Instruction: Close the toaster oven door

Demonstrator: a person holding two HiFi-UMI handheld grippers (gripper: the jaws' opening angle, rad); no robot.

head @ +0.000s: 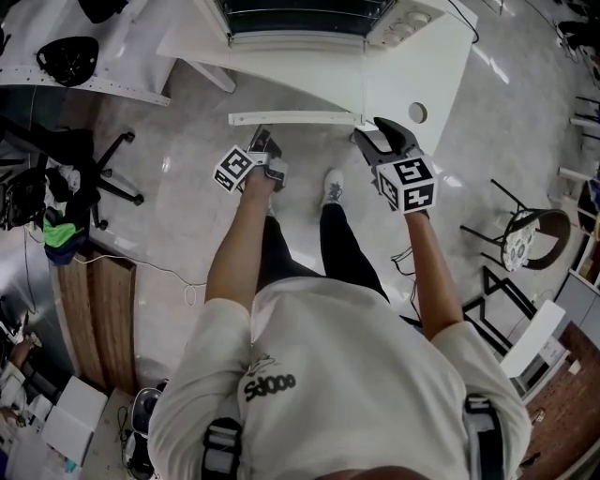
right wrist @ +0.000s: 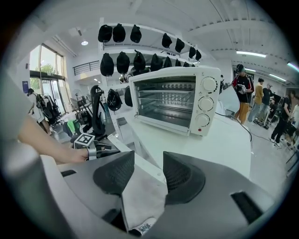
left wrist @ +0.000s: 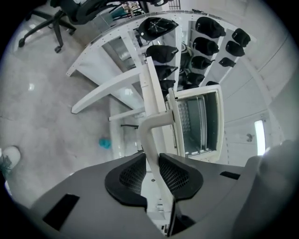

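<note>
The white toaster oven (head: 309, 19) stands on a white table (head: 427, 70) with its door let down. The door's white handle bar (head: 295, 118) juts toward me. My left gripper (head: 265, 145) is at the bar's left part. In the left gripper view the handle (left wrist: 154, 126) runs between the pads, and the left gripper (left wrist: 152, 161) is shut on it. My right gripper (head: 375, 139) hovers at the bar's right end. In the right gripper view the right gripper (right wrist: 148, 161) stands open, its pads pressing on nothing. The oven (right wrist: 173, 100) shows its open cavity there.
A black office chair (head: 103, 164) stands on the floor at left and a round stool (head: 530, 234) at right. Dark caps (right wrist: 122, 63) hang on a rack behind the oven. Several people (right wrist: 243, 88) stand far off to the right.
</note>
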